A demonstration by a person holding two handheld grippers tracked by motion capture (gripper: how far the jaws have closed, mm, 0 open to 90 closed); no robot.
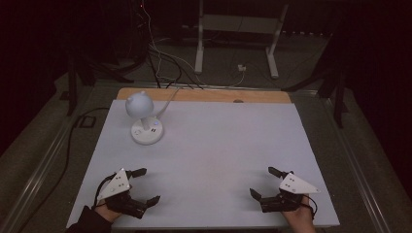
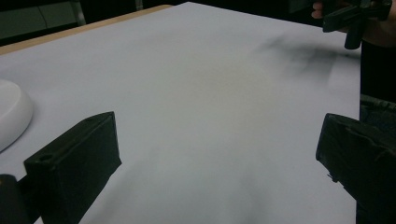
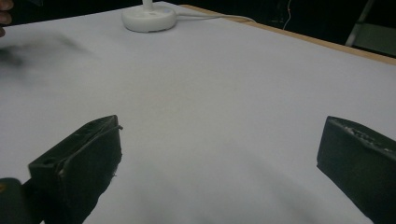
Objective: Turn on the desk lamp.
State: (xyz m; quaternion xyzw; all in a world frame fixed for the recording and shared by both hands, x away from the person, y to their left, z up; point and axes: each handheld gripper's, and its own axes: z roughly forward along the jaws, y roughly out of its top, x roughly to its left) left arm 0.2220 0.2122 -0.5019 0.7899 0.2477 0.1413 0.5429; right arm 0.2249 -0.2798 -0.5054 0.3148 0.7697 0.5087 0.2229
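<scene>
- left gripper: sits low over the near left part of the white table, aimed inward toward the middle. Reads as a ready pose, nothing engaged.
- Its jaws are spread wide. In the left gripper view, bare table surface lies between the two black fingers; nothing gripped, nothing touched.
- desk lamp: small, white, with a round base, short stem and globe head. It stands upright, ahead of the left gripper's fingers and well apart from them. Its base edge pokes in just outside the left finger in that gripper's own view.
- lamp cord runs off the far edge of the table, so the lamp is tethered at the back. That likely explains why it's parked on the far left, near the outlet side.
- My read: the lamp is the nearest workable thing, and the left gripper is better placed to reach it.
- right gripper: mirrored pose on the near right, also pointing inward.
- Its jaws are fully apart too, with only table surface between the fingers. Holding nothing.
- From the right gripper view the lamp base is far ahead, off to the left of the fingers and well apart.
</scene>
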